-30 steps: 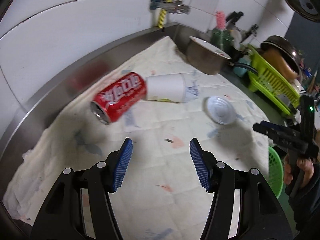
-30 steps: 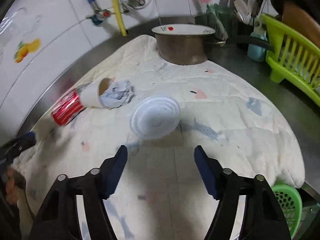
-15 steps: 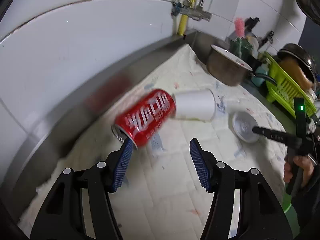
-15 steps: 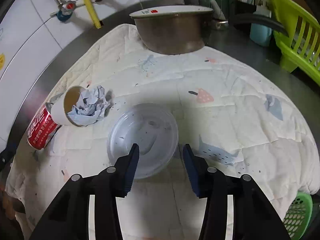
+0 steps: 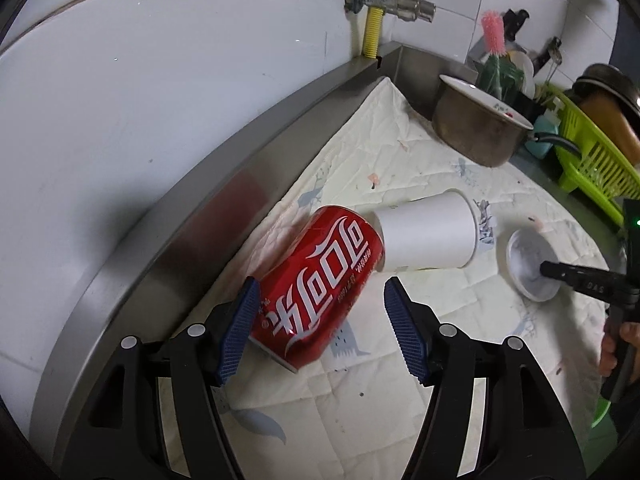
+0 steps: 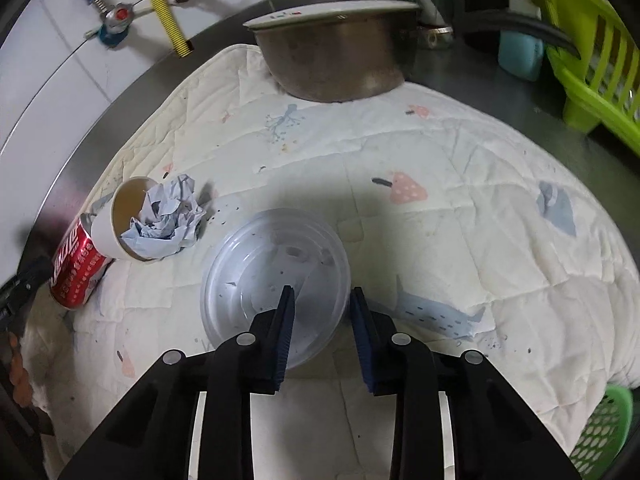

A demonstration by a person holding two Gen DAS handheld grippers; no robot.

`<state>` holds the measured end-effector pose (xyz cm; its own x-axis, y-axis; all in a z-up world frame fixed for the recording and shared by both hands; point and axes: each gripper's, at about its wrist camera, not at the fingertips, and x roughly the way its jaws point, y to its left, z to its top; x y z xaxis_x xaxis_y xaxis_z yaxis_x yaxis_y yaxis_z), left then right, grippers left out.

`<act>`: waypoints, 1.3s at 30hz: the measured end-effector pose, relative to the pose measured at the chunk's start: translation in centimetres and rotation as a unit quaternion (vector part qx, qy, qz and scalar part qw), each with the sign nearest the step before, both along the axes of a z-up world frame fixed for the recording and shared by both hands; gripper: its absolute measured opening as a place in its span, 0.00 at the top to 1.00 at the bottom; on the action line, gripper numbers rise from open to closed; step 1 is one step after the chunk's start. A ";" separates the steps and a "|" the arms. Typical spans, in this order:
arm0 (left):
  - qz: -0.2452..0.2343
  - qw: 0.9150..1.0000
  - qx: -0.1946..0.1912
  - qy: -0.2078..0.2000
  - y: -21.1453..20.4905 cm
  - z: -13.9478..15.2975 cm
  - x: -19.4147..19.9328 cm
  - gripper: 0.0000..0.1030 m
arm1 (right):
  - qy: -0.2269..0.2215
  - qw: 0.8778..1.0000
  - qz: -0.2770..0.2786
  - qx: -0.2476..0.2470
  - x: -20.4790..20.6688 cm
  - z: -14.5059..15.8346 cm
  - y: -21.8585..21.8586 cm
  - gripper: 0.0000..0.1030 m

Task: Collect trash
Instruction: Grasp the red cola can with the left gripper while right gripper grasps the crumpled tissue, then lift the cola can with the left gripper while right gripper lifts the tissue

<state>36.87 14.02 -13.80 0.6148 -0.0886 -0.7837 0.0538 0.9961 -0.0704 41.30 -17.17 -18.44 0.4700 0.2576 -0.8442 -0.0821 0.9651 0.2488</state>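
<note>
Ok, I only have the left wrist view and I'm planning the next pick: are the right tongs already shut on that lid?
Observer: No. The right tongs are open with a narrow gap, over the near rim of the clear lid.
Operator: Is the paper cup empty?
Observer: No, crumpled paper fills its mouth and spills onto the quilt.
Operator: Any bin nearby?
Observer: A green basket sits below the quilt's near right corner.

Black plastic left tool [image 5: 318, 316], blue ribbed pads [image 5: 240, 330], silver screws, matching right tool [image 6: 322, 320]
</note>
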 end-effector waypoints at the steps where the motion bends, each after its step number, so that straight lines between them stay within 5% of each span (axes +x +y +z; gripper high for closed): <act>1: -0.005 1.000 -0.001 0.002 0.0 -0.1 0.2 0.38 | -0.005 1.000 0.005 -0.012 0.0 0.2 0.3 0.72; 11: -0.015 1.000 -0.005 0.004 -0.3 -0.6 0.8 0.35 | -0.063 0.994 0.073 -0.059 0.8 3.7 2.8 0.59; 19: -0.025 1.000 -0.014 0.000 -0.7 -0.7 0.9 0.32 | -0.085 0.993 0.068 -0.041 2.4 6.2 3.7 0.54; 24: -0.031 0.999 -0.020 0.005 -0.6 -1.2 0.8 0.31 | -0.075 0.992 0.100 -0.010 3.6 5.7 6.7 0.54; 37: -0.068 0.997 -0.025 0.008 -1.2 -1.2 0.4 0.29 | 0.030 0.994 0.048 0.090 7.9 1.1 9.4 0.62; 39: -0.077 0.997 -0.026 0.008 -1.3 -1.2 0.3 0.26 | 0.036 0.994 0.048 0.090 8.0 0.6 9.6 0.70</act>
<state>37.16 12.72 -15.02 0.5785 -0.2221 -0.7848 0.2036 0.9711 -0.1247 49.28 -7.62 -17.84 0.3757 0.4493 -0.8106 -0.1477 0.8925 0.4262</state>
